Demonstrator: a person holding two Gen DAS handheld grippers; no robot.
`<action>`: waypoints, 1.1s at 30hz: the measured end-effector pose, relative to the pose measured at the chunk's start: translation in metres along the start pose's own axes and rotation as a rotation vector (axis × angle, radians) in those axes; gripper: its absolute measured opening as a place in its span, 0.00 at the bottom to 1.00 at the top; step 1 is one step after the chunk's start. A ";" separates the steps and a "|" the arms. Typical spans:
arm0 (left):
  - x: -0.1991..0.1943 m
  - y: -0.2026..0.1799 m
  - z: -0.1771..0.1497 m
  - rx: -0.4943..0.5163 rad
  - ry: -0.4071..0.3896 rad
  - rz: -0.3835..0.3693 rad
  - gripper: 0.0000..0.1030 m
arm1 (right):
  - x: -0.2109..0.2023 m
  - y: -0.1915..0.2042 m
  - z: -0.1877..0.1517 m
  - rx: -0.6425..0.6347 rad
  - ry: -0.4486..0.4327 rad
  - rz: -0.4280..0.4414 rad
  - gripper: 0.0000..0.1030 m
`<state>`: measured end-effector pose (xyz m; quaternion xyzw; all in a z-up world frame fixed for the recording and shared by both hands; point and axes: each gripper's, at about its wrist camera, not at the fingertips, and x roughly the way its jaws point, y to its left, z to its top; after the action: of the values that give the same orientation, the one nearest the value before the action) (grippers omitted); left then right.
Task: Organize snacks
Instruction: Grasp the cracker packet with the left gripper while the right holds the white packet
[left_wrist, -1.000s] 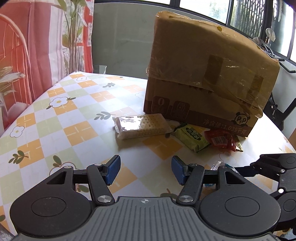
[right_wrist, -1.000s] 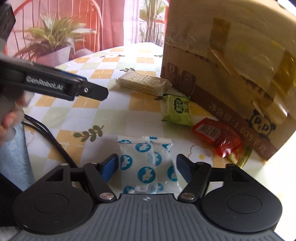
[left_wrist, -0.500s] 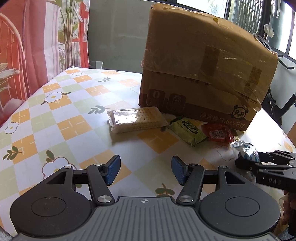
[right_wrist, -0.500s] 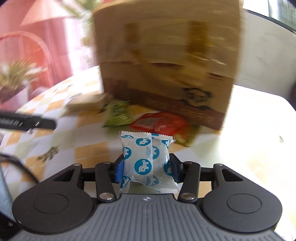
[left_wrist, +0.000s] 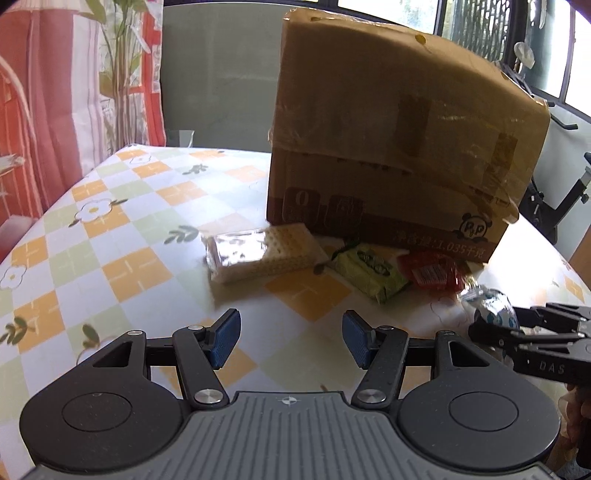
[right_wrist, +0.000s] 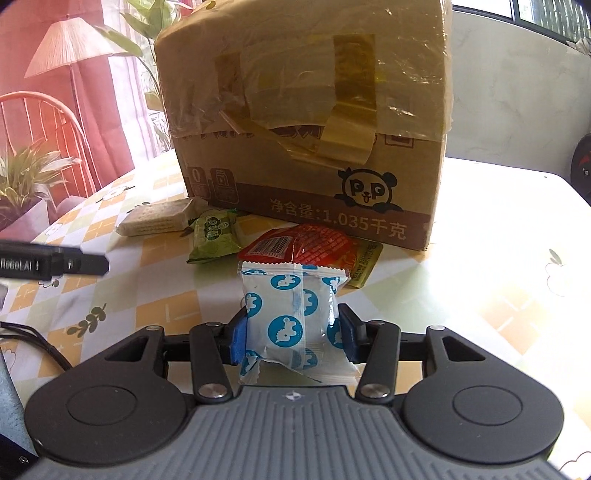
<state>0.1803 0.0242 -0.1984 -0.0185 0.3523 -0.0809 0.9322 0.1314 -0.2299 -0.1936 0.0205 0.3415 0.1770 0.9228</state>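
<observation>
- Right gripper (right_wrist: 291, 332): closed on the white candy packet with blue rabbit roundels (right_wrist: 291, 314), blue pads pressed against its two long sides; nothing else in the grip.
- Packet upright between the fingers, long axis running away from the camera, crimped top edge pointing toward the cardboard box (right_wrist: 306, 122), lower tail tucked back near the gripper body.
- Packet off the table (right_wrist: 498, 280), carried just short of the red sachet (right_wrist: 306, 245) that lies in front of the box.
- Left gripper (left_wrist: 291, 338): roughly half open, nothing between the fingers, only bare checked tablecloth beneath.
- Remaining snacks in a row along the foot of the box: cracker pack (left_wrist: 264, 253) farthest left, green packet (left_wrist: 369, 269) next, red sachet on the right, with a yellowish wrapper (right_wrist: 365, 264) poking out from under it.
- Relation that matters for the coming move: row of snacks straight ahead of the held packet, box right behind the row, closed and taped over the top, so no way in visible from here.
- Likely step, as a judgement: packet to be set down beside its fellows, at the right end near the red sachet, that spot being nearest to the right hand.
- Left fingers nearer to the cracker pack, which lies ahead with its long axis across their line.
- Risk: slippery, puffy wrapper, held by the sides only; easy to tilt or slide out on release.
</observation>
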 end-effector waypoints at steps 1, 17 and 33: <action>0.003 0.002 0.005 0.014 -0.011 -0.005 0.62 | 0.000 0.000 0.000 -0.002 0.000 -0.001 0.49; 0.091 0.032 0.085 0.068 0.028 -0.048 0.62 | 0.000 -0.001 -0.001 0.009 -0.002 0.006 0.50; 0.078 0.020 0.049 0.103 0.126 -0.018 0.68 | 0.000 -0.001 -0.001 0.011 -0.002 0.006 0.50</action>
<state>0.2728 0.0305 -0.2147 0.0315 0.4053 -0.1083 0.9072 0.1314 -0.2307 -0.1945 0.0270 0.3416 0.1778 0.9225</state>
